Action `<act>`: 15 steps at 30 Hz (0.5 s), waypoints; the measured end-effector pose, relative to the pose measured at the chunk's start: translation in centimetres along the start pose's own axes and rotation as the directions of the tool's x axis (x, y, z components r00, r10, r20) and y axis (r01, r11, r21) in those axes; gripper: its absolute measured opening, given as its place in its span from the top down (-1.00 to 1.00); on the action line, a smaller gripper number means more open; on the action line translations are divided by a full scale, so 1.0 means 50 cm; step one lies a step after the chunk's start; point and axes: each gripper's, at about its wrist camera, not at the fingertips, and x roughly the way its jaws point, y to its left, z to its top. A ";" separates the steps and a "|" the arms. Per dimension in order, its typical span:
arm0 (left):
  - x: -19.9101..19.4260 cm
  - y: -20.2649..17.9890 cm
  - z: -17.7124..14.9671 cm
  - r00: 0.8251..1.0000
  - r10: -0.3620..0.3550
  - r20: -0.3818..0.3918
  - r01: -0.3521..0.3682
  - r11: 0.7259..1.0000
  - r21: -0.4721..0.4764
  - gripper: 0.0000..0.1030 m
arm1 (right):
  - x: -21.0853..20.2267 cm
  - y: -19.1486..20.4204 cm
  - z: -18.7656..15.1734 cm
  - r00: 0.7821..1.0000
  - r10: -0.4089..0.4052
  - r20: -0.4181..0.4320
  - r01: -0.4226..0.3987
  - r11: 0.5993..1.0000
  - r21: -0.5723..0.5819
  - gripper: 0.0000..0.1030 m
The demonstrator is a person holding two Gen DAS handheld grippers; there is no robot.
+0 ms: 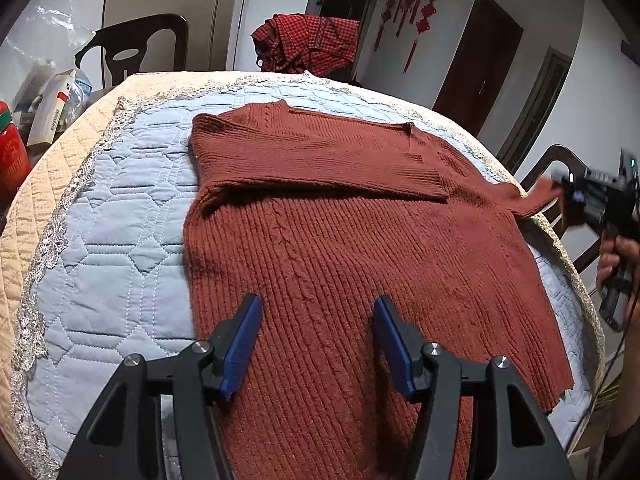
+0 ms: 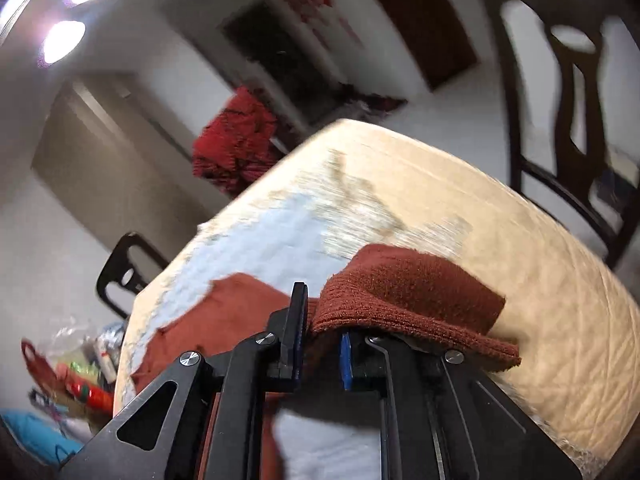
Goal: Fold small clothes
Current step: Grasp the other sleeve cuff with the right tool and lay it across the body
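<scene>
The right wrist view is smeared – the quilted cloth [image 2: 520, 240] and red garment [image 2: 236, 140] lose their detail. The sweater sleeve [image 2: 400, 292] drapes over one pad of the right gripper [image 2: 320, 344], hiding it – the clutter [image 2: 80, 380] is unreadable

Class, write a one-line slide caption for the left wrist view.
Left claw hovers open above the rust knit sweater on the quilted table cover, while the right claw grips its sleeve cuff.
</scene>
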 end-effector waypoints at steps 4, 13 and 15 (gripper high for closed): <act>0.000 0.000 0.000 1.000 -0.005 0.000 0.005 1.000 -0.001 -0.21 | 0.015 0.117 0.002 0.995 0.095 -0.024 -0.098 0.983 -0.154 0.73; -0.001 0.001 0.002 1.000 -0.019 0.002 0.019 1.000 -0.012 -0.22 | 0.186 0.326 -0.163 0.907 0.147 -0.394 -0.323 0.843 -0.429 0.73; -0.001 0.000 0.002 1.000 -0.018 0.002 0.018 1.000 -0.012 -0.22 | 0.205 0.332 -0.205 0.893 0.098 -0.439 -0.323 0.820 -0.473 0.73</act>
